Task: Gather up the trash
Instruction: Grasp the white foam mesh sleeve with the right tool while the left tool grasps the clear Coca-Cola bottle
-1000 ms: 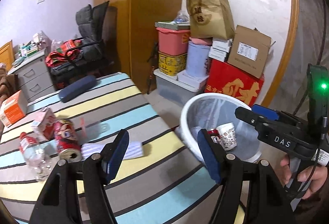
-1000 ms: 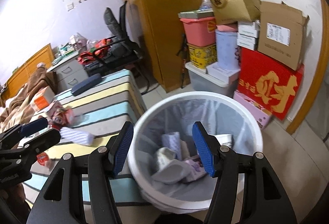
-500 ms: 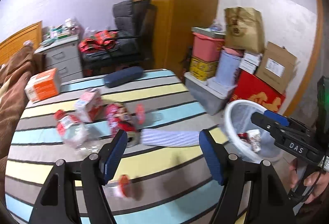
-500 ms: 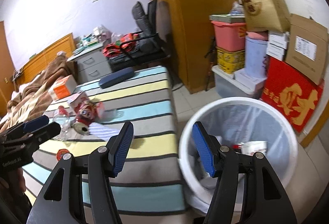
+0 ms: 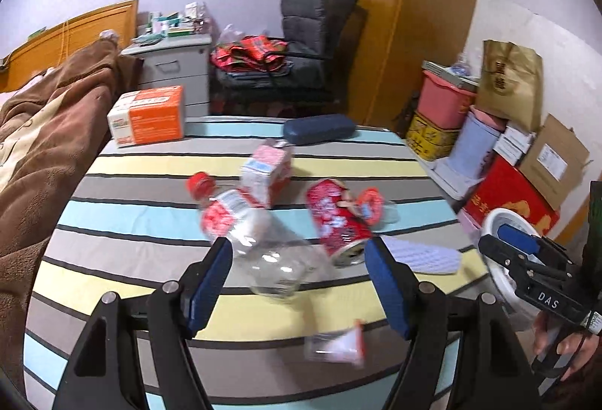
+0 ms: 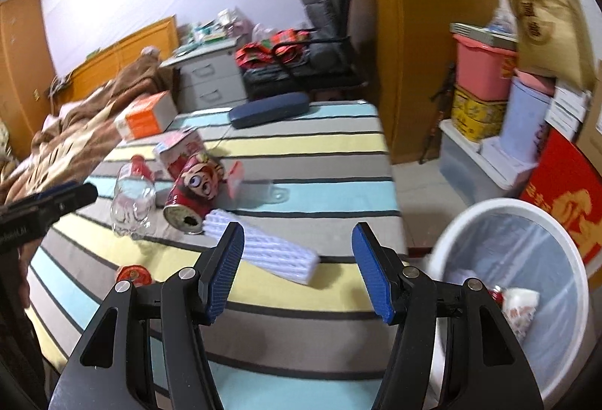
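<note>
Both tools have swung from the bin (image 6: pixel 489 214) toward the surface (image 5: pixel 113 214). Left tool (image 5: pixel 297 282), fingers apart and empty, frames the bottle (image 5: pixel 263 240); right tool (image 6: pixel 297 270), likewise apart, hovers nearby.

Both grippers are built from black angular frames, fitted with ribbed blue pads (image 5: pixel 210 282) and silver screws (image 6: pixel 410 272). White "DAS" lettering (image 5: pixel 548 298) is printed on the right gripper (image 5: pixel 526 252), gripped by a bare hand (image 5: pixel 564 342).
</note>
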